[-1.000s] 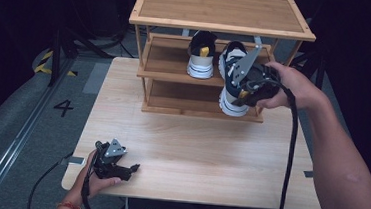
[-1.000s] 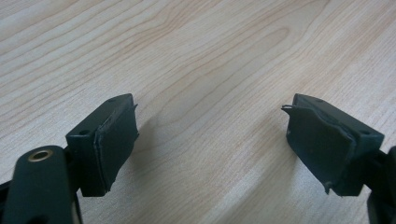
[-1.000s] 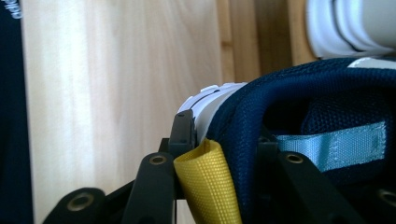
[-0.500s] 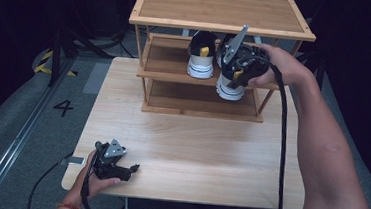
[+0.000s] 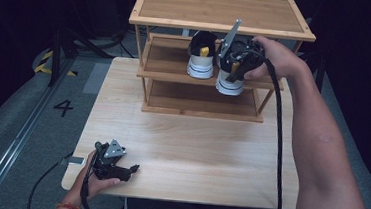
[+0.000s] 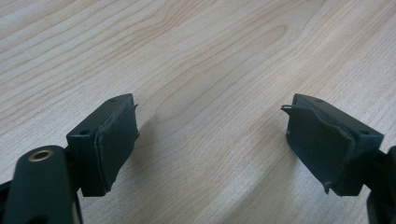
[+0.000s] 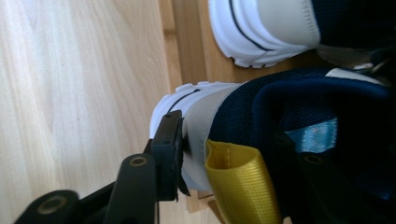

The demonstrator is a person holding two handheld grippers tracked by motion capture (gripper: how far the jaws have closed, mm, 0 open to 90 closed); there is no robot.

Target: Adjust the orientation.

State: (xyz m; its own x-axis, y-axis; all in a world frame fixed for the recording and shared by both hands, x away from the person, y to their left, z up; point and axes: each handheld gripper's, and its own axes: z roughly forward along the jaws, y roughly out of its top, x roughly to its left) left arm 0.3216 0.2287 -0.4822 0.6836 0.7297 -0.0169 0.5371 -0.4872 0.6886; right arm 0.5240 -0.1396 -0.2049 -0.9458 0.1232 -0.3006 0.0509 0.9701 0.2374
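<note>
Wooden rack: a three-tier shoe rack (image 5: 221, 12) stands at the far side of the light wood table (image 5: 195, 150); its top board and bottom shelf lie bare, while the middle shelf carries both sneakers.
Middle shelf: the left sneaker (image 5: 201, 55) stands well in on the shelf, heel toward the person; the right sneaker (image 5: 229, 83) sits just beside it, its heel overhanging the shelf's front edge.
Right sneaker: navy mesh upper, pale grey heel panel, thick white sole with a thin dark line, and a yellow pull loop (image 7: 243, 179) at the back of the collar.
Right gripper: the right gripper (image 5: 236, 68) sits over the heel of the right sneaker, one jaw outside against the grey heel panel, the other inside the collar; the jaws have just been opening with the heel between them, and whether the pads press on it I cannot tell.
Neighbour shoe: from the right gripper view, the left sneaker's white sole lies beyond the claw's tips, on the same shelf.
Left gripper: the left gripper (image 5: 111, 161) rests low at the near left of the table, well apart from the rack, jaws spread wide over bare wood with nothing between them.
</note>
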